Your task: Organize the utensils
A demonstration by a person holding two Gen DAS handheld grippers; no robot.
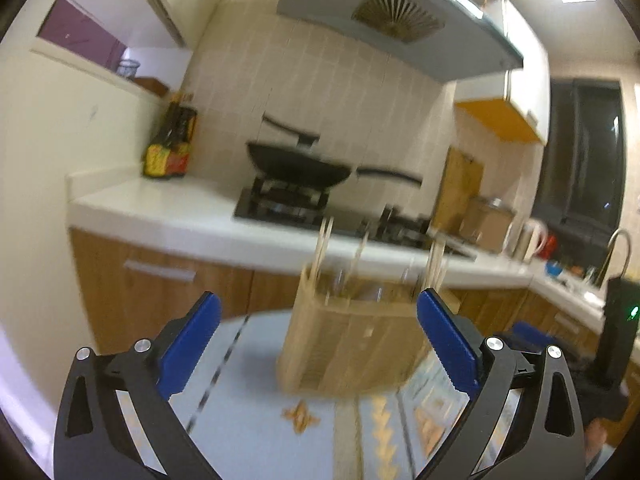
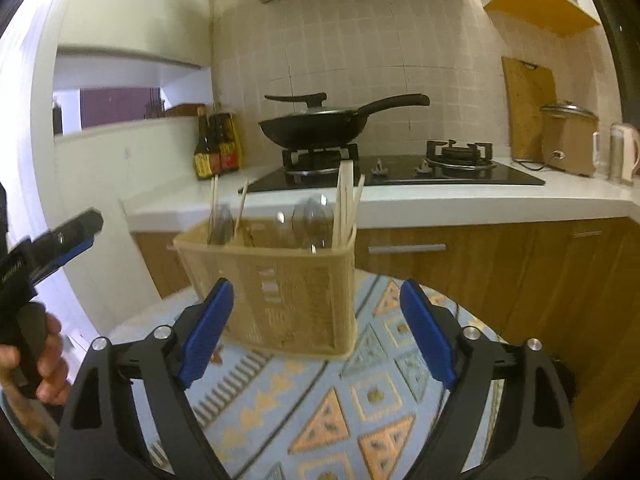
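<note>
Both the left hand-held gripper (image 1: 318, 318) and the right hand-held gripper (image 2: 316, 306) are wide apart and hold nothing, so go slowly toward the tan basket (image 2: 280, 280) of chopsticks (image 2: 346, 200) mid-frame on the patterned surface (image 2: 320, 420).

I can't make out a single legible word from either wrist camera. The grey range hood (image 1: 384, 20) carries a small bluish logo on its front panel, too blurred for me to read. The dark sauce bottles with yellow and red labels (image 2: 217, 148) show print I cannot resolve. The left gripper (image 2: 76, 236) body bears small illegible lettering.
</note>
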